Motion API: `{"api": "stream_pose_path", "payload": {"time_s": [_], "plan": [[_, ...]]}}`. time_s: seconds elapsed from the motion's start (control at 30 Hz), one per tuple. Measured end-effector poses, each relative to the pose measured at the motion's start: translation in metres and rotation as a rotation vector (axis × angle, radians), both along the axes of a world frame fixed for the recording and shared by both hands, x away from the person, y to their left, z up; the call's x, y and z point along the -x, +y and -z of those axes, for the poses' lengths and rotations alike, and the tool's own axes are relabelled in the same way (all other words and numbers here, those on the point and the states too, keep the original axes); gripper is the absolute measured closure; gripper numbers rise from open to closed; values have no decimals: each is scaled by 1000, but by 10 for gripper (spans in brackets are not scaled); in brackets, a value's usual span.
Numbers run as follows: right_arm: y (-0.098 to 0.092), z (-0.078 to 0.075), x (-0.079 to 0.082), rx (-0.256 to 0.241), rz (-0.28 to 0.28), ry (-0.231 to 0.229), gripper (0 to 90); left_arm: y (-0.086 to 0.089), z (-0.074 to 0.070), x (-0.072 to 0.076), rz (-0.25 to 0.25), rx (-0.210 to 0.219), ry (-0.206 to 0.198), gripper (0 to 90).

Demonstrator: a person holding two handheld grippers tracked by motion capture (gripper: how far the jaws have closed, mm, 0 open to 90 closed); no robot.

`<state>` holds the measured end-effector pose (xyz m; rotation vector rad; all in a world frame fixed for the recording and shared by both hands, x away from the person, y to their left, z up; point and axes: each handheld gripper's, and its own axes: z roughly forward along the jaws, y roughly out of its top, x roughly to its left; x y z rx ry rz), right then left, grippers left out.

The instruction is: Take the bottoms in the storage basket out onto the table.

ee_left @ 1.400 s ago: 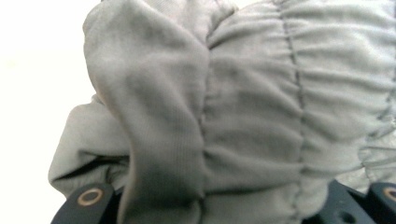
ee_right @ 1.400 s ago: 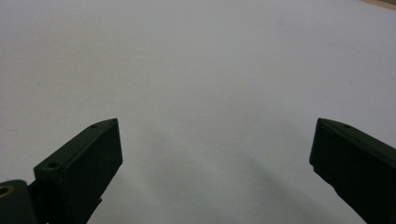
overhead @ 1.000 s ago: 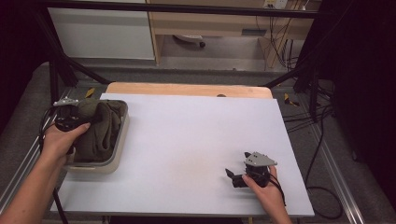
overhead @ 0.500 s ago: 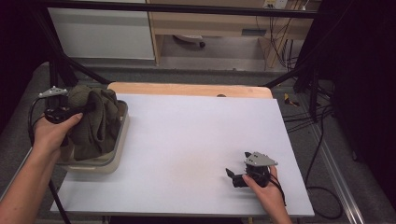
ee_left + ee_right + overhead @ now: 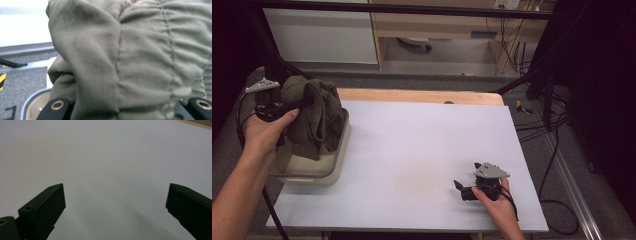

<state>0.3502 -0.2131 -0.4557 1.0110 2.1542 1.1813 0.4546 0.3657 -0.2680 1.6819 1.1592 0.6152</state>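
Your left gripper (image 5: 287,107) is clamped onto a bunch of the olive-green garment (image 5: 314,117), and you've got it raised up off the tub (image 5: 319,170) at about 9 o'clock on the table (image 5: 422,150), so the cloth hangs in folds with its lower part draped down into the tub. Grabbing it by a gathered bunch makes sense to me, since a floppy ribbed knit like that gives you nothing stiff to pinch. From the left gripper view the fabric (image 5: 140,62) bulges right over the jaws, and you can spot a bit of the tub's pale inside at the lower left, bare as far as I can see. Your right gripper (image 5: 462,190) is parked down at roughly 5 o'clock, jaws spread wide over bare tabletop (image 5: 107,157), holding nothing, probably waiting to catch a hem once the garment comes across.
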Motion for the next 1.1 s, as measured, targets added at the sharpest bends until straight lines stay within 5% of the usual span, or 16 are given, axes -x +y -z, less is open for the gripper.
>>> {"api": "stream_pose_path", "payload": {"time_s": [0.43, 1.1], "plan": [[0, -1, 0, 0, 4, -5, 32, -15, -38, 0, 28, 54, -67, 769], [-1, -2, 0, -3, 7, -9, 32, -61, -78, -4, 102, 35, -125, 768]]}}
